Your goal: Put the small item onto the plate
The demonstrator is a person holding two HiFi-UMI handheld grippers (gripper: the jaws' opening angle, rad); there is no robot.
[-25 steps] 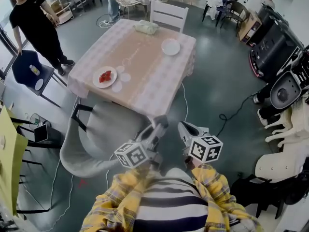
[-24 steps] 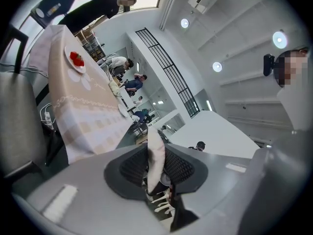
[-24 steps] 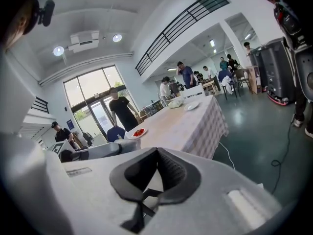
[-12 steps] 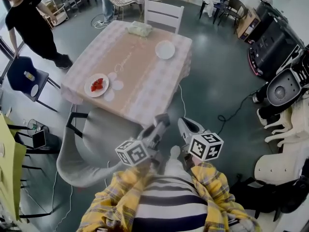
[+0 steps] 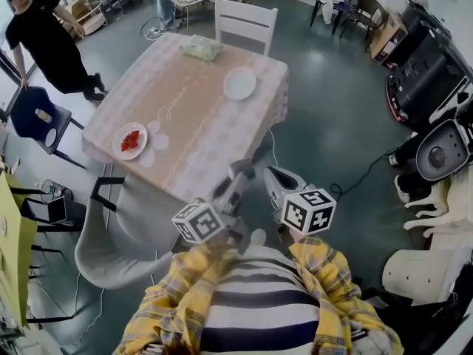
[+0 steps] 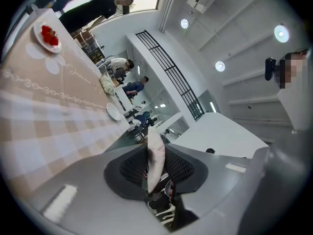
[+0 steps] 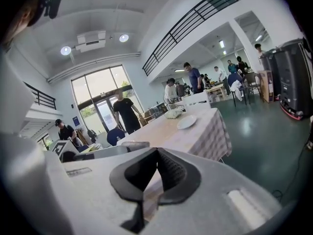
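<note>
My left gripper (image 6: 155, 148) is shut on a small, thin, pale pink-white item (image 6: 156, 163) that stands on edge between its pads. In the head view both grippers are held side by side in front of the person's chest, short of the table's near corner: left gripper (image 5: 238, 170), right gripper (image 5: 270, 174). My right gripper (image 7: 157, 151) is shut with nothing in it. An empty white plate (image 5: 239, 83) sits on the far right of the checked tablecloth (image 5: 192, 117). Another plate (image 5: 129, 140) with red pieces lies at the table's left edge.
A grey chair (image 5: 111, 235) stands at the table's near left and a white chair (image 5: 246, 24) at its far side. A pale green bundle (image 5: 201, 47) lies near the far edge. A person in black (image 5: 44, 35) stands at the upper left by a blue chair (image 5: 33, 113). A cable (image 5: 362, 172) and black machines (image 5: 429, 72) are at the right.
The table has slid left and down in the head view, and the near corner is closer. Both grippers stay together before the chest, shifted slightly up and left, with the same grip.
</note>
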